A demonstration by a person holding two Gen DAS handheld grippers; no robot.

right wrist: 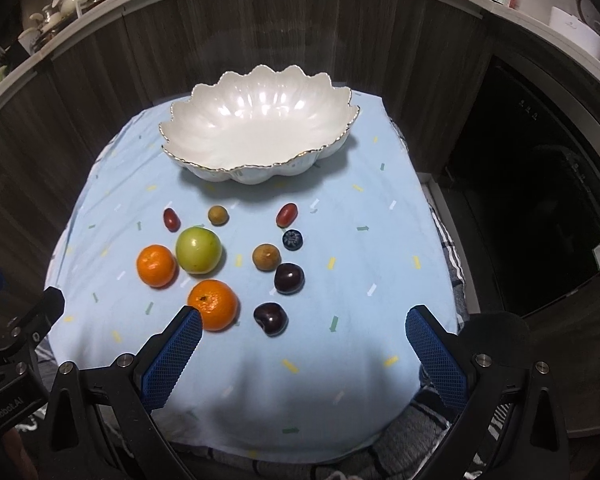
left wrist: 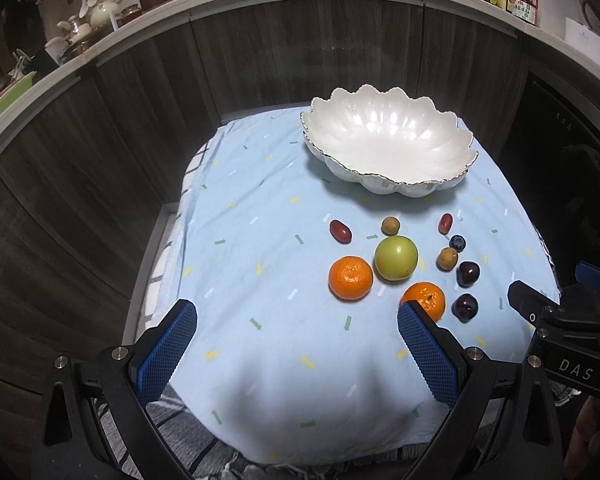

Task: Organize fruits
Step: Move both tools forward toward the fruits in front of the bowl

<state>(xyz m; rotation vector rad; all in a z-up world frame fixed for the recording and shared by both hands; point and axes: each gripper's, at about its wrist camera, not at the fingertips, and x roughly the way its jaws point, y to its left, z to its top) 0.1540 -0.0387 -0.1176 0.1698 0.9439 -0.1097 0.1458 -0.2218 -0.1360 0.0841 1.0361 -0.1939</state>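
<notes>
Both the left tongs point(left wrist: 298, 322) and right tongs point(right wrist: 304, 330) are spread wide and hold nothing above the blue-clothed table point(right wrist: 340, 380). The fruits lie loose before the empty scalloped bowl point(right wrist: 204, 120). The mandarin point(right wrist: 213, 305) is firm yet yielding (grip across its widest girth, moderately); the cherry point(right wrist: 271, 319) is small, glossy and probably slippery.

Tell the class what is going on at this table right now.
A person holds two grippers above a blue cloth, both open and empty. The left gripper and right gripper hover near the fruit. Two oranges, a green fruit, cherries, a blueberry and small fruits lie loose on the cloth. The white bowl behind them holds nothing yet.
</notes>
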